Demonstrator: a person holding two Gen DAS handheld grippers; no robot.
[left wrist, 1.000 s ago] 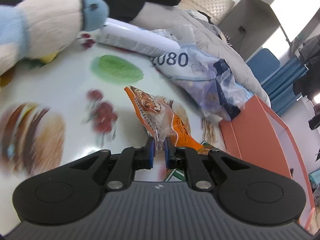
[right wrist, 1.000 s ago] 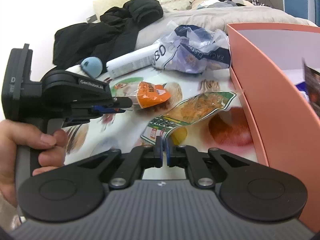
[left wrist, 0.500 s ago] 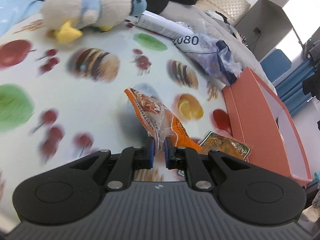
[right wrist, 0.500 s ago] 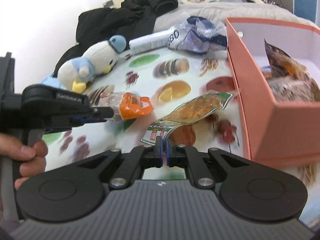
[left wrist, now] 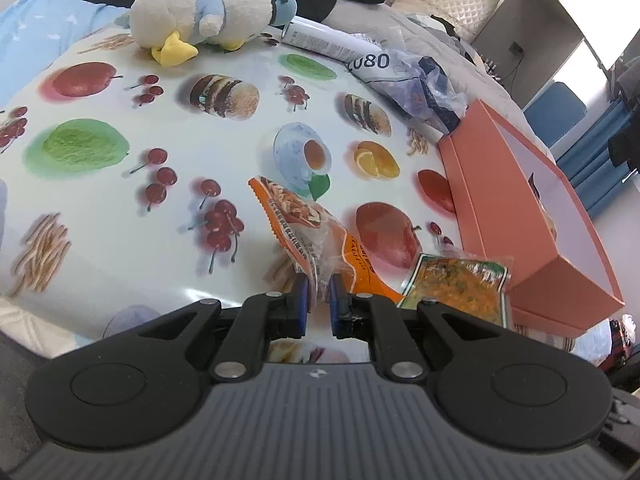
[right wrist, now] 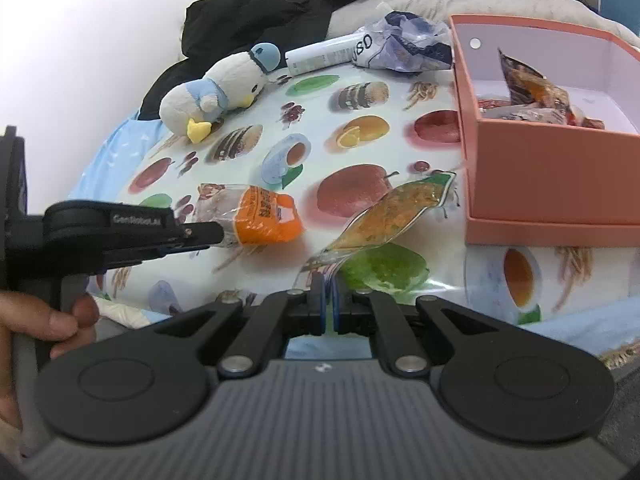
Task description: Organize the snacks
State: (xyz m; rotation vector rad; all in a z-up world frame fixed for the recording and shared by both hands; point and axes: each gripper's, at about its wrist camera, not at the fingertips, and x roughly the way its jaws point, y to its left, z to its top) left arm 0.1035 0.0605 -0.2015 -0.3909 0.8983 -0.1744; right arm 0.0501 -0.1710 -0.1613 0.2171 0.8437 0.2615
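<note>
Fruit-print tablecloth (left wrist: 100, 200). Left gripper (left wrist: 318, 296) jaws pinch orange snack bag (left wrist: 308, 224), extending toward 12. Right gripper (right wrist: 325, 296) jaws clamp green-edged pouch (right wrist: 392, 212), pointing 1 toward orange box (right wrist: 552, 168).

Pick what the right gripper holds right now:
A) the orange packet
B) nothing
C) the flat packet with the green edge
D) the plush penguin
C: the right gripper is shut on the corner of the flat packet with the green edge, while the orange packet sits in the left gripper.
</note>
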